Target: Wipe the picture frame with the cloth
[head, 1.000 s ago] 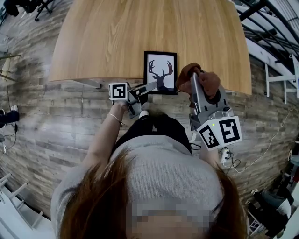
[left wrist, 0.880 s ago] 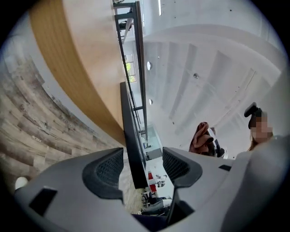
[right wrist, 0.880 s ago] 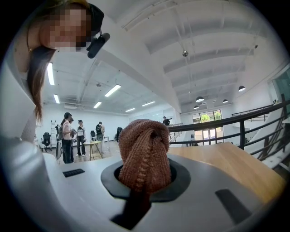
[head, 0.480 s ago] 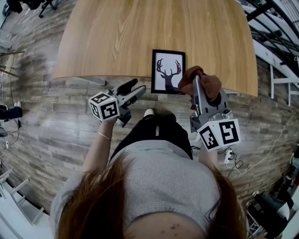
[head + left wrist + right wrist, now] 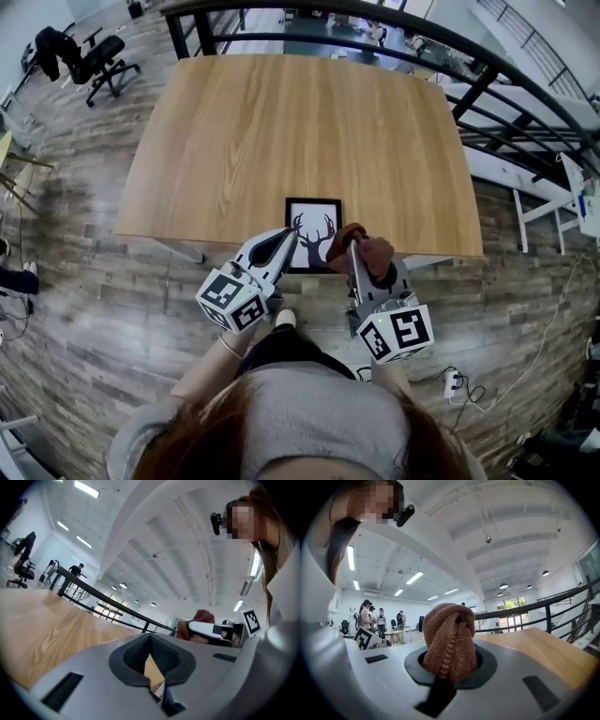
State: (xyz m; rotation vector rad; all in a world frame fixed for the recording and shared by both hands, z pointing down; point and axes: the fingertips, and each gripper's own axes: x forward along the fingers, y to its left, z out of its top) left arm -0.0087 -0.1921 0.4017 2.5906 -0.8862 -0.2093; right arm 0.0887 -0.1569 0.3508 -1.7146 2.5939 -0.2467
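Two changes since a second ago: my left gripper is riding higher, up by the wooden table's near edge, and its jaws have just been closing, meeting on nothing. My right gripper is still clenching the brown knitted cloth beside the deer picture frame, which is lying flat by that edge.

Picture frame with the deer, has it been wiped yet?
Done: the right gripper has its fingers shut on the brown cloth, so the pick-up is finished.
In hand: the cloth is at the picture frame's right edge on the table; I can't tell whether it touches. The left gripper has just closed its fingers by the frame's left side, with nothing clearly between them.
Left: the wiping itself.
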